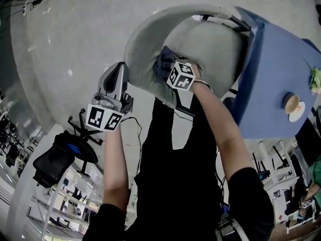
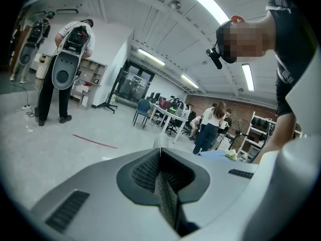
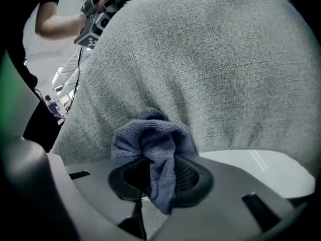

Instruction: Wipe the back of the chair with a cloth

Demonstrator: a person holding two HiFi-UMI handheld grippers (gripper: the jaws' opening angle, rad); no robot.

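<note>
Blue cloth is pinched tight between the jaws of the right gripper, and a soft bunch of it is pushed out in front. The bunch is pressed against the grey fabric of the chair back, low down on its round side. So the wiping step is judged to be in hand, though how much of the back is already clean cannot be told. For the next move, the cloth would need to be slid along the curve of the fabric with a gentle push, so that it is not dragged out of the jaws. The right arm is stretched out forward from the body, and the gripper is pointed straight at the chair. The left gripper is held up just beside the edge of the chair back; whether the chair is touched by it cannot be told. Its jaws are closed together with nothing between them, and it is pointed away from the chair, out across the room. The left arm is reached forward too, close to the body.
</note>
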